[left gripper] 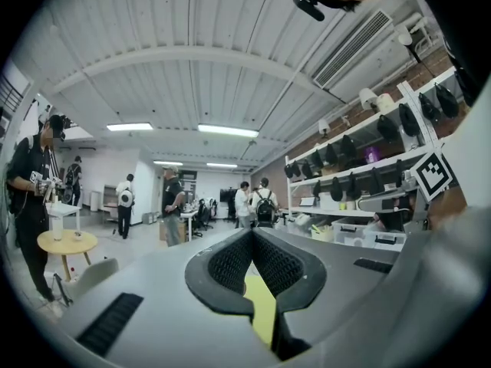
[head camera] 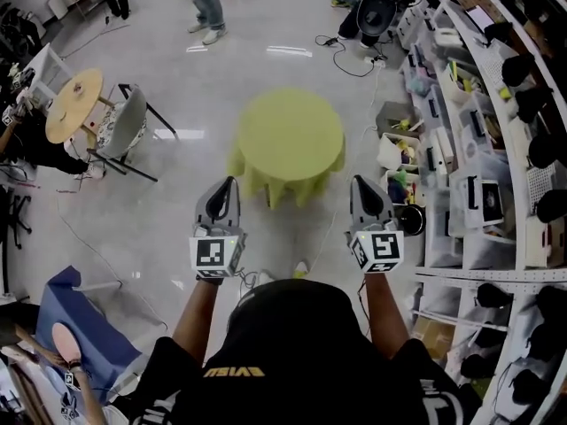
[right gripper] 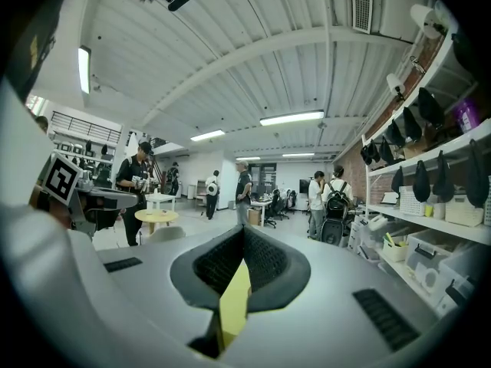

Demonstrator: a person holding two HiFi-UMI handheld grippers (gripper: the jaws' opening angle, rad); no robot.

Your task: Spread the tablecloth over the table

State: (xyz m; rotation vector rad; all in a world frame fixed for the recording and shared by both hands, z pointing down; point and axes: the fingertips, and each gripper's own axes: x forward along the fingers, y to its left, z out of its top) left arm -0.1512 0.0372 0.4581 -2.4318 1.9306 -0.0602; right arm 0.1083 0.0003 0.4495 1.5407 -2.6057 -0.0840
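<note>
A yellow-green tablecloth (head camera: 288,140) covers a small round table in the middle of the head view, its edge hanging in folds all round. Nearer than the table and apart from it, my left gripper (head camera: 232,182) and right gripper (head camera: 357,181) are held side by side, pointing level toward it. Both are shut with nothing in them. In the left gripper view the closed jaws (left gripper: 252,232) leave a narrow slot through which the yellow cloth (left gripper: 263,305) shows. Past the closed jaws (right gripper: 244,228) in the right gripper view, the same yellow cloth (right gripper: 234,301) shows.
Long shelves (head camera: 478,149) packed with bins and gear run down the right side. A round wooden table (head camera: 74,104) and a grey chair (head camera: 124,127) stand at the left. People (head camera: 205,3) stand at the far end. A blue cloth (head camera: 75,317) lies at lower left.
</note>
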